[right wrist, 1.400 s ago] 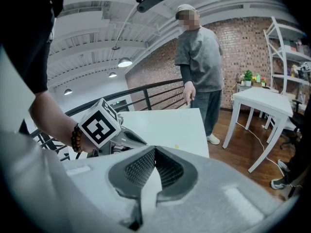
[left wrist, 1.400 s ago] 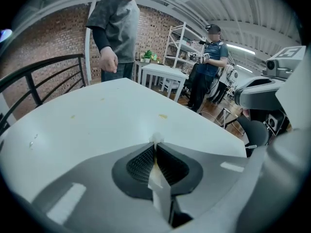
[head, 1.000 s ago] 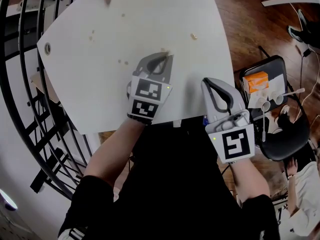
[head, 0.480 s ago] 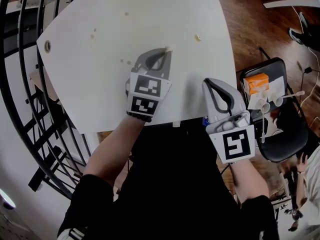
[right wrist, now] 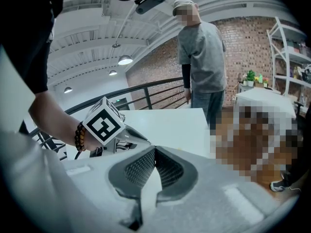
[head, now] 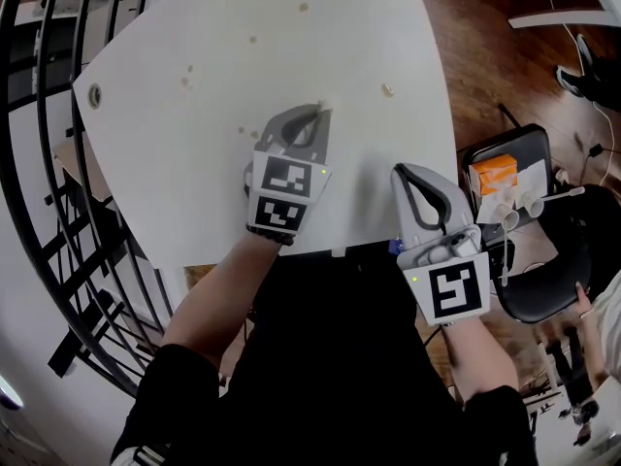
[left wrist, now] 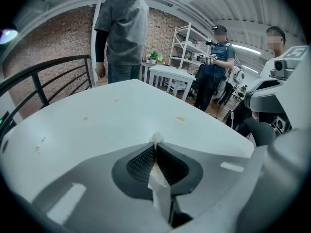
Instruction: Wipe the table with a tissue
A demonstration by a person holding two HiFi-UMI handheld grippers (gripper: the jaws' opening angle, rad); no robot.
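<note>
My left gripper (head: 321, 113) hovers over the near middle of the white table (head: 194, 37), shut on a small white tissue (head: 325, 106). In the left gripper view the tissue (left wrist: 156, 140) pokes out past the closed jaws as a crumpled tip, and a strip of it runs back between them. Small tan crumbs (head: 387, 90) and spots (head: 184, 81) lie scattered on the tabletop beyond and beside it. My right gripper (head: 400, 169) sits at the table's near right edge, shut with nothing in it. The right gripper view shows the left gripper's marker cube (right wrist: 103, 122).
A black metal railing (head: 39, 183) curves along the left of the table. A dark chair (head: 543, 260) at the right holds an orange box (head: 495, 159) and small white cups. A person in grey (left wrist: 121, 33) stands past the table's far side, with others further right.
The left gripper has edged a little further onto the table, closer in line with the crumb at the right. The right gripper has barely moved.
</note>
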